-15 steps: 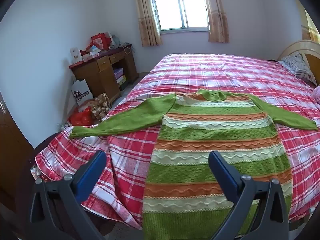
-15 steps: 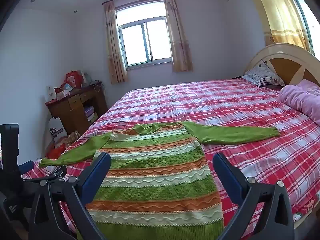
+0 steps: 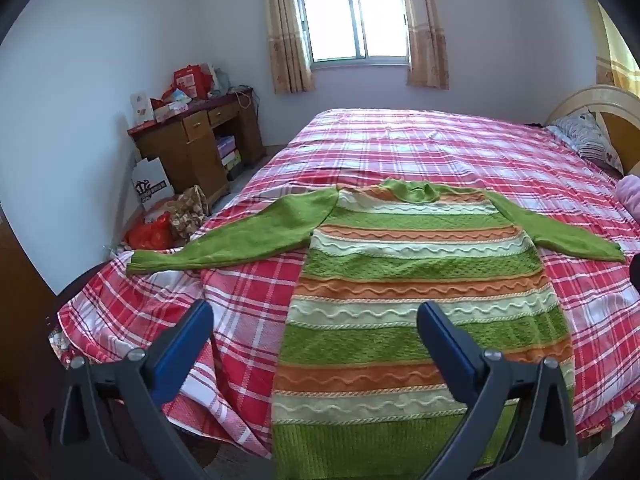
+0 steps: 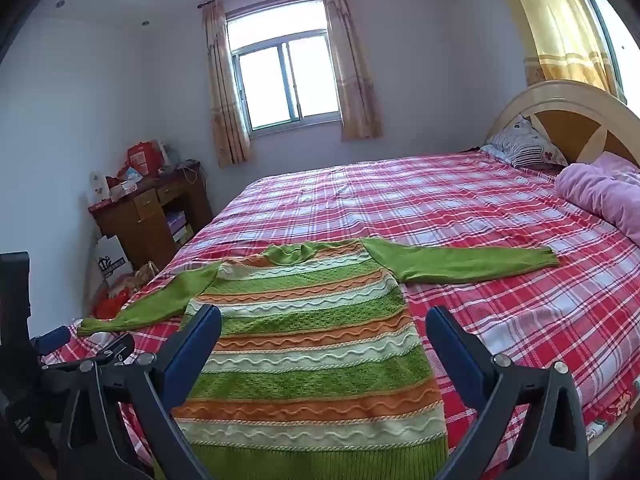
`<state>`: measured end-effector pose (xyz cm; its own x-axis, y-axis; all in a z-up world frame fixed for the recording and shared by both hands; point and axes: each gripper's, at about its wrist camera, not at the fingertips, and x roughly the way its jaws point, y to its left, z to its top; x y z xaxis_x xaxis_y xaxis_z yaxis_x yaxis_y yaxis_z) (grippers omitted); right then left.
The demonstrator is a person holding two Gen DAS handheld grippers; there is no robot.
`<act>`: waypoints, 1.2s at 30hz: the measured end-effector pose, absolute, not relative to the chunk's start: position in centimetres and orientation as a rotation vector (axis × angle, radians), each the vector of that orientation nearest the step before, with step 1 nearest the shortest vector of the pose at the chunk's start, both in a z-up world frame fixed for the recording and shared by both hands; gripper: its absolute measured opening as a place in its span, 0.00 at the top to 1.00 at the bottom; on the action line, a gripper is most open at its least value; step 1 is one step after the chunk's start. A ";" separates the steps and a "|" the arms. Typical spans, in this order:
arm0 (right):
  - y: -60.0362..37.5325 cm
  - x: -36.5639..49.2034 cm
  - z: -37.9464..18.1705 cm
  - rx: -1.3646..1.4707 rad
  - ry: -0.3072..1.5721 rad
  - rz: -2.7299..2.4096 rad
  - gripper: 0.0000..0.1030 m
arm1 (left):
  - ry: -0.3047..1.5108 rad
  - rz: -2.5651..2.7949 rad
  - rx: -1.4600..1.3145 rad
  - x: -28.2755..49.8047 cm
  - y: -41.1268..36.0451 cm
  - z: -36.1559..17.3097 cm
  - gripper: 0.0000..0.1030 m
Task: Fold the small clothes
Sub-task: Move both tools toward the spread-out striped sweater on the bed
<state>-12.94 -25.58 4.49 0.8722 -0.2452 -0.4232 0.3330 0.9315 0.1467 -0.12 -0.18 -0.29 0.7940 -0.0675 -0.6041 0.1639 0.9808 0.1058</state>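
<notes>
Left wrist view: the left gripper (image 3: pixel 316 320), jaws wide and empty, hangs over the near edge of the bed (image 3: pixel 440 148), where the striped sweater (image 3: pixel 420 292) lies flat, hem toward the camera, its left sleeve (image 3: pixel 240 236) stretching away to the left. Right wrist view: the right gripper (image 4: pixel 324 328), likewise wide and empty, faces the sweater's body, collar pointing away, with the right sleeve (image 4: pixel 460 264) reaching rightward, likely the nearer reach for this hand.

Sweater (image 3: pixel 420 292) flat on bed (image 3: pixel 460 152), hem at near edge, collar toward window (image 3: pixel 354 20). Sleeves spread left and right. Pillow (image 4: pixel 524 148) and blanket (image 4: pixel 600 192) at headboard (image 4: pixel 580 116), far right. Desk (image 3: pixel 200 140) left of bed, against wall; bags (image 3: pixel 160 216) on floor before it.
</notes>
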 end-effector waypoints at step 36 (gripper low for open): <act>-25.2 -11.6 4.0 0.187 0.448 -0.330 0.01 | 0.664 -0.148 0.129 -0.1 -0.1 -0.8 0.00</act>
<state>-11.57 -25.17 3.99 0.8494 -0.2708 -0.4530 0.3523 0.9300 0.1046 -0.06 -0.08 -0.78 0.7777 -0.0958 -0.6212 0.1781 0.9814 0.0716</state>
